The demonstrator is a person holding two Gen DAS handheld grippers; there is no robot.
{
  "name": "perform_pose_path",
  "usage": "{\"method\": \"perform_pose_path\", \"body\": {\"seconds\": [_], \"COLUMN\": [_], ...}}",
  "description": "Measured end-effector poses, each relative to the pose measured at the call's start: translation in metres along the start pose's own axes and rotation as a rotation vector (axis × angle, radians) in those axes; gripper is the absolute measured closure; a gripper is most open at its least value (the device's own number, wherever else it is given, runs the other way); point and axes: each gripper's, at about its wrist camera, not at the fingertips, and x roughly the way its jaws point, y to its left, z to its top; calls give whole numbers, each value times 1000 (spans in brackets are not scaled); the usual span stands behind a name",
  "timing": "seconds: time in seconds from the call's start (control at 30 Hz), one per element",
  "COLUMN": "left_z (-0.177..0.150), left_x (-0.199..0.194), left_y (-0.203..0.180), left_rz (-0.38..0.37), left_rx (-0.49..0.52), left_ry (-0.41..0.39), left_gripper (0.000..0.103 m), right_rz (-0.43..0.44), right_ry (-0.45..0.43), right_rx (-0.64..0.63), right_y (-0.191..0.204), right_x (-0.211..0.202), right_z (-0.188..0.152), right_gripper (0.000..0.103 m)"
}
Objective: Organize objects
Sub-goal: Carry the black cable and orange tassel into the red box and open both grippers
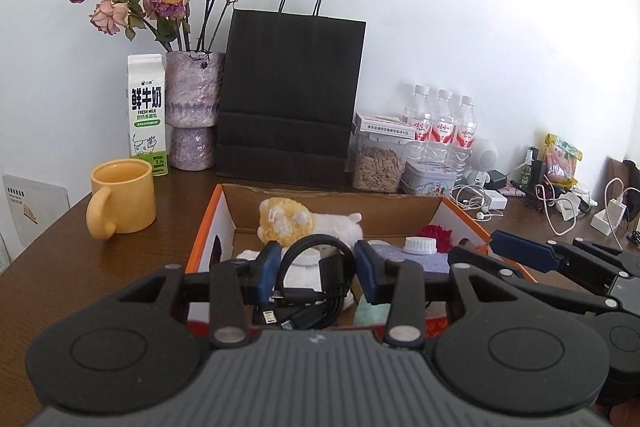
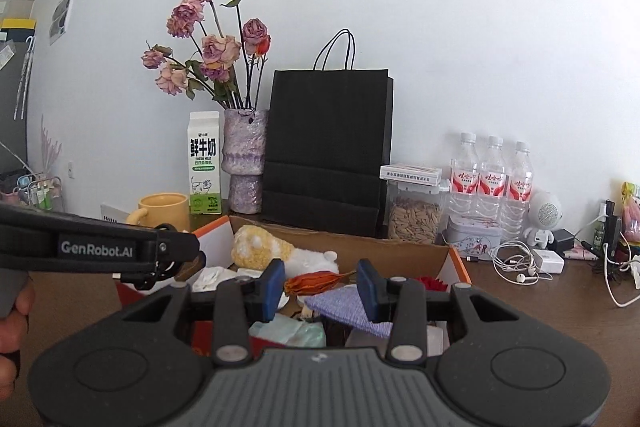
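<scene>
Here, both grippers tilt slightly downward over the orange-edged cardboard box (image 1: 208,223) on the brown wooden surface (image 1: 172,195), the left gripper (image 1: 316,273) clamping a coiled black cable (image 1: 316,267), the right gripper (image 2: 321,289) pinching a dried orange flower (image 2: 316,283).

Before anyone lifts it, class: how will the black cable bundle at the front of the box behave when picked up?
The black cable bundle is looped loosely, so it will probably sag and flop. Its connector ends hang free, so they may swing or snag on the cardboard box. It looks light for its bulk.
</scene>
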Motion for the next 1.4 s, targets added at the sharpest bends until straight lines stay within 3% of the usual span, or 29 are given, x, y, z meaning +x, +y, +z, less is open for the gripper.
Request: {"method": "perform_pose_path", "body": {"seconds": [0.33,0.73,0.77,0.8,0.83,0.87,0.9,0.93,1.4], "left_z": [22,11,10,10,10,10,10,10,10], "left_x": [62,104,104,103,101,99,96,94,86], "left_y": [0,6,6,6,6,7,8,9,7], "left_rz": [14,22,30,38,48,59,73,82,93], "left_rx": [4,16,19,21,20,16,11,10,13], "left_ry": [-2,44,38,31,17,-1,-24,-39,-34], "left_gripper": [62,61,54,45,22,1,0,0,0], "right_rz": [-3,0,0,-3,-6,-14,-26,-40,-78], "right_ry": [22,101,104,104,108,108,101,94,82], "right_rx": [12,67,69,70,70,73,80,86,106], "right_y": [-20,-39,-40,-40,-41,-41,-41,-42,-46], "right_x": [70,109,108,107,107,106,105,104,92], "right_z": [17,-4,-5,-5,-5,-6,-7,-7,-9], "right_gripper": [65,64,64,59,51,30,8,2,0]}}
